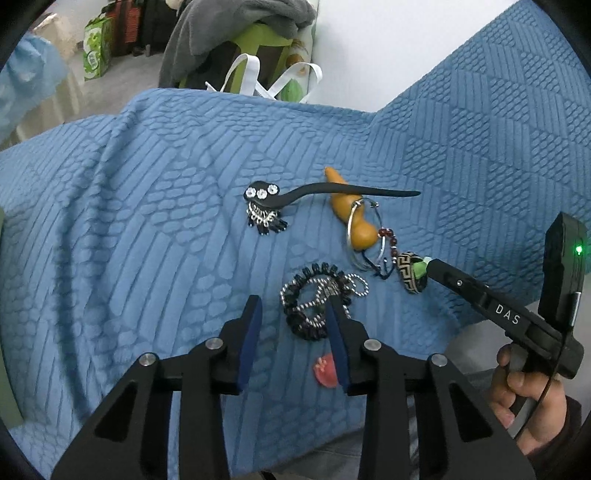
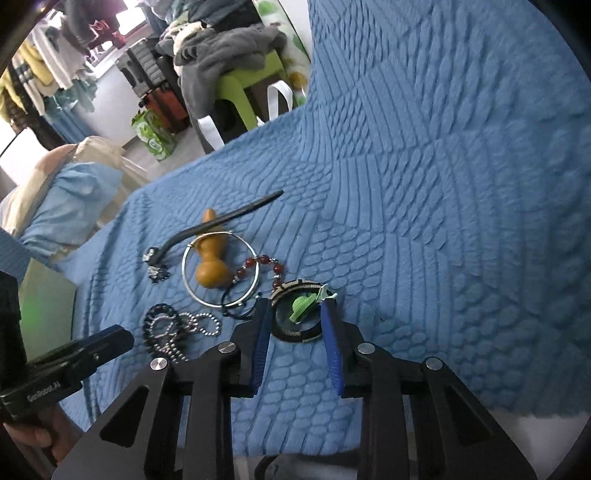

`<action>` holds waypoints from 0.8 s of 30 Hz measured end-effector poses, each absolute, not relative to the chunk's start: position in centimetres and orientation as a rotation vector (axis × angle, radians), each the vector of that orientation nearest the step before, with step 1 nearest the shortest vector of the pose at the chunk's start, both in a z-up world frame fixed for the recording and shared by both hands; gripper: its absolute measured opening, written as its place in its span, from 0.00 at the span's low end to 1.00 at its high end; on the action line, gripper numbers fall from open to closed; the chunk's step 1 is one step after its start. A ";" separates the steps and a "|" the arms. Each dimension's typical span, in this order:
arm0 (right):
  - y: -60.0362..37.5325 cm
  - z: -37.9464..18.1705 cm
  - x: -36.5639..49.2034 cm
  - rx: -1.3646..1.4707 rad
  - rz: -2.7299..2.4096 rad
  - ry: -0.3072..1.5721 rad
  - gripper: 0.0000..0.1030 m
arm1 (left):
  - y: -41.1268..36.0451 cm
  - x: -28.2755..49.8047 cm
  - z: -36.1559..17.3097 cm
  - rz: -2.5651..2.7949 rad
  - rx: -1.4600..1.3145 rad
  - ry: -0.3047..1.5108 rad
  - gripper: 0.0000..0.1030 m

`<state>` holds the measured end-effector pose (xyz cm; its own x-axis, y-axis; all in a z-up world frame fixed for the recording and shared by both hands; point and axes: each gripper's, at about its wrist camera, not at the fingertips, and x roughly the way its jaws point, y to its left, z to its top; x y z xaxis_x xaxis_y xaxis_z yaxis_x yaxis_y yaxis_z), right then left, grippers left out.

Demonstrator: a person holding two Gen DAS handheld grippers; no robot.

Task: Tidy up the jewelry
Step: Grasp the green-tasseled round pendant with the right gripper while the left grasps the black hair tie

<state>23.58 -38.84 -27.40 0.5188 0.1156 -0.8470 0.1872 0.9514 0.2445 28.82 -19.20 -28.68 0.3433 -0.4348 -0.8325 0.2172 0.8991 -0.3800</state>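
Observation:
Jewelry lies on a blue quilted cover [image 1: 147, 221]. A black hair stick with rhinestones [image 1: 273, 197] lies across an orange gourd charm [image 1: 349, 214]. A silver bangle [image 2: 221, 271] circles the gourd, with red beads [image 2: 264, 264] beside it. A black bead bracelet tangled with a silver ball chain [image 1: 317, 301] lies just ahead of my open, empty left gripper [image 1: 293, 308]. A small red piece [image 1: 327, 371] lies under its right finger. My right gripper [image 2: 295, 308] is open, its jaws on either side of a black-and-gold patterned bangle [image 2: 295, 314] with a green piece [image 2: 304, 306] inside.
A green stool with grey clothes [image 1: 266, 33], a white-handled bag [image 1: 258, 79] and a green-white carton [image 1: 96, 51] stand past the cover's far edge. The cover rises up on the right [image 2: 461, 129]. My hand [image 1: 528, 398] holds the right gripper.

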 end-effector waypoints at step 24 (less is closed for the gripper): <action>-37.5 -28.2 26.0 0.280 -0.017 1.011 0.18 | -21.2 30.1 -30.1 -0.457 -0.125 1.150 0.08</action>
<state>26.02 -37.47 -28.19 0.5337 0.1147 -0.8378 0.1430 0.9642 0.2232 30.08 -21.17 -30.06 0.3280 -0.4107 -0.8507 0.2849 0.9016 -0.3255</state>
